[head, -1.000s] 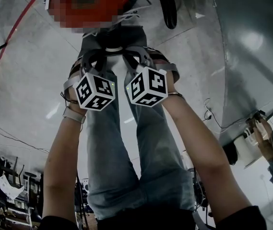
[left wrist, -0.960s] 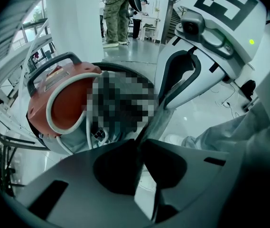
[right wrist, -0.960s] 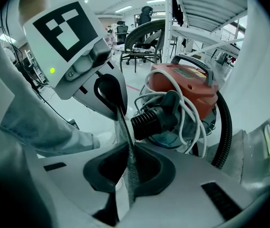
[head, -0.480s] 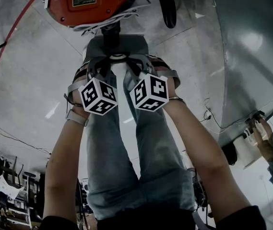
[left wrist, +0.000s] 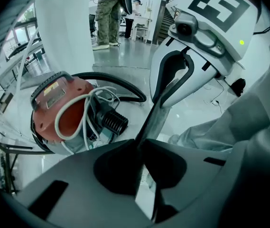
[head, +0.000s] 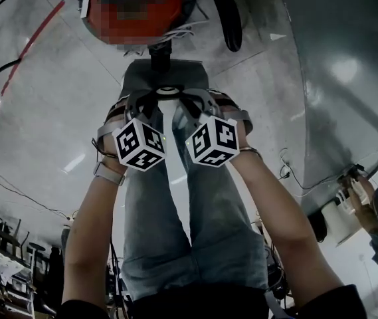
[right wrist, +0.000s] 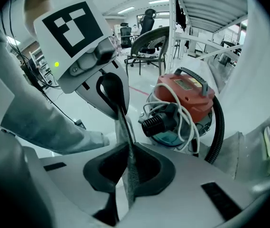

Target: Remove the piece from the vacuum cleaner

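Observation:
A thin flat grey piece [head: 165,78] hangs between my two grippers, and I see it edge-on in the left gripper view [left wrist: 159,115] and in the right gripper view [right wrist: 124,127]. My left gripper [head: 142,100] [left wrist: 139,144] is shut on one side of it. On the other side my right gripper [head: 194,100] [right wrist: 127,148] is shut. The red vacuum cleaner [left wrist: 54,113] [right wrist: 191,96] sits on the floor beyond. Its black ribbed port [head: 160,57] [left wrist: 113,121] [right wrist: 156,122] points toward the piece and stands bare.
A white cable [left wrist: 85,106] is coiled on the vacuum, and a black hose [head: 228,12] [right wrist: 218,127] curves off it. A large grey metal surface [head: 348,78] fills the right. The person's jeans-clad legs [head: 189,231] are below the grippers. An office chair [right wrist: 149,42] stands behind.
Both grippers have risen and drawn back from the vacuum with the grey piece. The piece has come away from the red body, and the black port now shows between them.

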### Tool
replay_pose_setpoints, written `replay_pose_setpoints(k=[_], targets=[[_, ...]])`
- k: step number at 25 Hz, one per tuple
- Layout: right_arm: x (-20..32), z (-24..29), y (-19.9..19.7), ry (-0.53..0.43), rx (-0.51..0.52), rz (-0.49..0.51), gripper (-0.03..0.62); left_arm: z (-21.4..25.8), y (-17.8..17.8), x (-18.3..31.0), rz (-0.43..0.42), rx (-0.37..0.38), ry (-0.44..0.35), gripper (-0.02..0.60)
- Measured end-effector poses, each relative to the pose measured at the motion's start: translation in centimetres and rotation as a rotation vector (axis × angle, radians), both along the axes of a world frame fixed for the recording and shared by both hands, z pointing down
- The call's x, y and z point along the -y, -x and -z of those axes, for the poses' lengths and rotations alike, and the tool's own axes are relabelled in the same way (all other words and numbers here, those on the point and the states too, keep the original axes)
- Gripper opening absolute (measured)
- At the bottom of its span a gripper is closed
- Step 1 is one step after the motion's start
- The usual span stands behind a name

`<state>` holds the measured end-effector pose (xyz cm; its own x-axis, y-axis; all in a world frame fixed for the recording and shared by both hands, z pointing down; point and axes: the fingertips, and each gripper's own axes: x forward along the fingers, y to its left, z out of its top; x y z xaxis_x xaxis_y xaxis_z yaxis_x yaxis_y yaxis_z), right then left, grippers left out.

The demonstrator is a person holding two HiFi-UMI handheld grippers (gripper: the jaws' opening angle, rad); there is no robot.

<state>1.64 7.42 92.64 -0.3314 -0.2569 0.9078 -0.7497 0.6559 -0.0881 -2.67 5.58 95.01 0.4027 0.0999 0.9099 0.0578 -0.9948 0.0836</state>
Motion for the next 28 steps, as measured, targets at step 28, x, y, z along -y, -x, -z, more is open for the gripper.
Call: replay_pose_setpoints(k=[28], targets=[[8.8, 31.0, -1.9, -0.060, -0.036, 0.032, 0.060, 30.3, -1.8, 7.8, -0.025, -0.032, 0.030, 0.051]])
